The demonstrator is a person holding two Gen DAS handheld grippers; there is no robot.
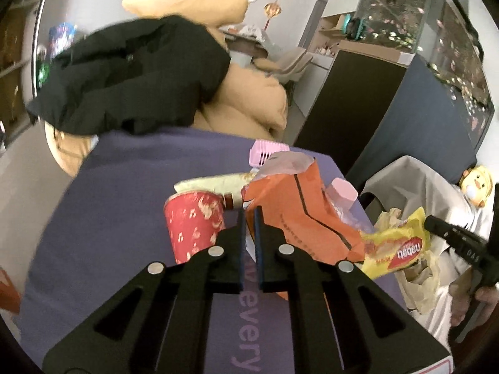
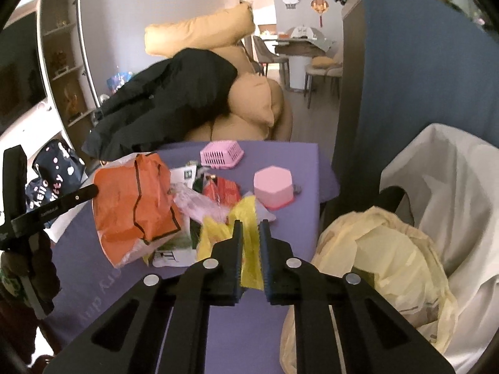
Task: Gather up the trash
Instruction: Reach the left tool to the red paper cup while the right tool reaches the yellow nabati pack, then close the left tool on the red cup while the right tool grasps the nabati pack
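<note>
The left gripper's (image 1: pixel 249 215) fingers pinch an orange bag (image 1: pixel 299 215) over the purple table (image 1: pixel 124 218), a red cup (image 1: pixel 193 224) just left. The right gripper's (image 2: pixel 251 227) fingers clamp a yellow wrapper (image 2: pixel 249 243); a pink box (image 2: pixel 273 187) sits beyond, a lined bin (image 2: pixel 389 249) to the right.

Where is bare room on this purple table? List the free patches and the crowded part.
Free: the purple tabletop left of the red paper cup, up to the black jacket. Crowded: the right side, around the orange bag, pink basket and pink box.
</note>
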